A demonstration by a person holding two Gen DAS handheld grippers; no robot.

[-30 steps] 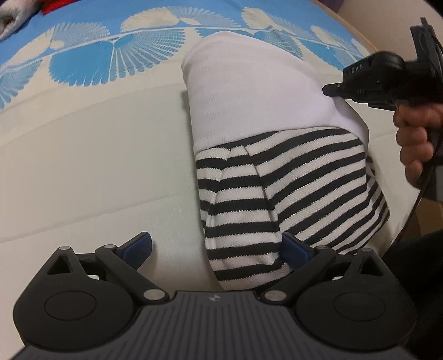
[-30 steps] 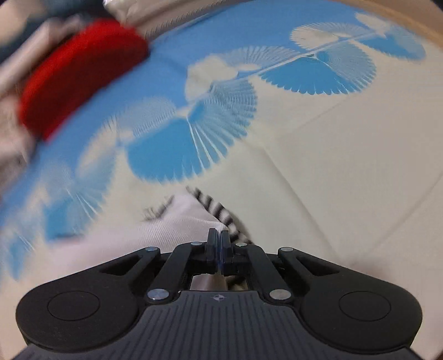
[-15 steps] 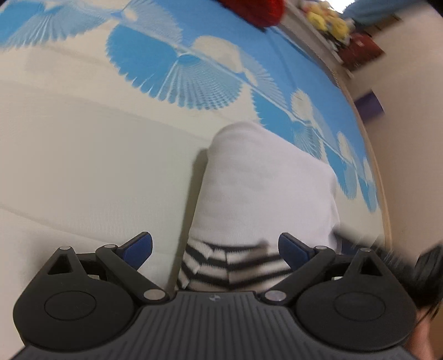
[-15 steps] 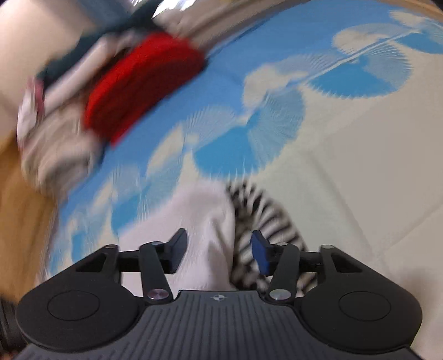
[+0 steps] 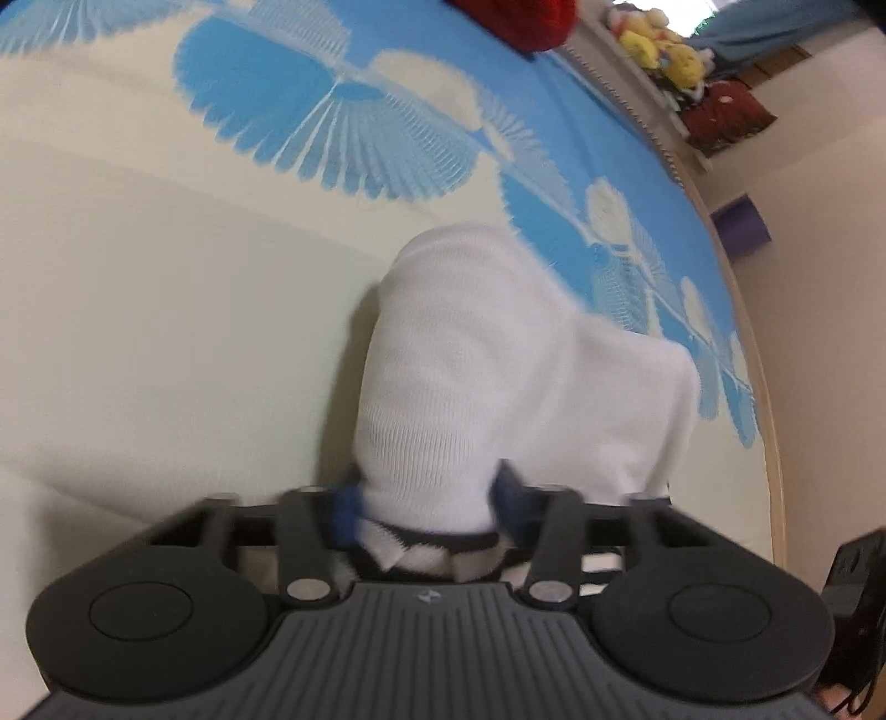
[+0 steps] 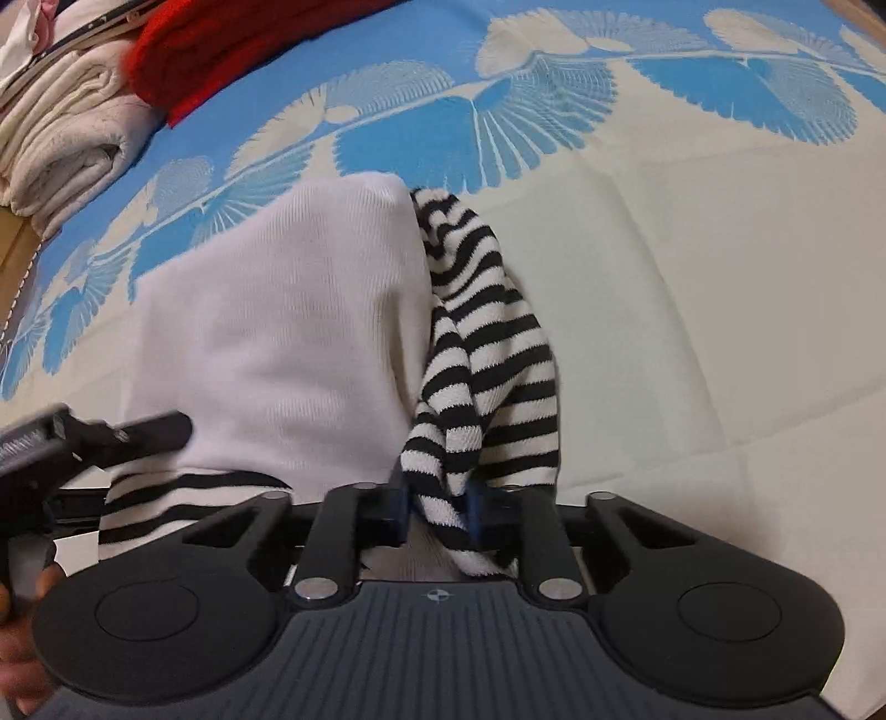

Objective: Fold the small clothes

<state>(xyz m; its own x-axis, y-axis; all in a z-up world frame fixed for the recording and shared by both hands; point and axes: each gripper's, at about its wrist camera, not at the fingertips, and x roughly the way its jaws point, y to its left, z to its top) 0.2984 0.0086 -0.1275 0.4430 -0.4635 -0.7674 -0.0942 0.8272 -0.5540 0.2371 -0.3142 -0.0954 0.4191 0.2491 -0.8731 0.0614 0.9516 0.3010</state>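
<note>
A small garment, white (image 5: 498,376) with black-and-white striped parts, lies bunched on a cream bedspread with blue fan prints (image 5: 138,310). My left gripper (image 5: 426,507) is closing on its near end, blue pads pressing white and striped fabric from both sides. In the right wrist view the white panel (image 6: 288,332) sits left of a raised striped fold (image 6: 487,354). My right gripper (image 6: 437,507) is closing too, and its pads pinch the lower end of that fold. The left gripper (image 6: 111,437) shows at the left edge there, with a hand below it.
A red knitted cloth (image 6: 232,50) and folded white towels (image 6: 61,138) lie at the bed's far side. Plush toys (image 5: 664,50) sit on a shelf beyond the bed. The bed's wooden edge (image 5: 764,387) runs along the right, with a purple box (image 5: 742,224) on the floor.
Both grippers dropped onto the garment and narrowed their jaws onto fabric. The left one rolled and slid over the striped end. The right one opened, then closed on the striped fold.
</note>
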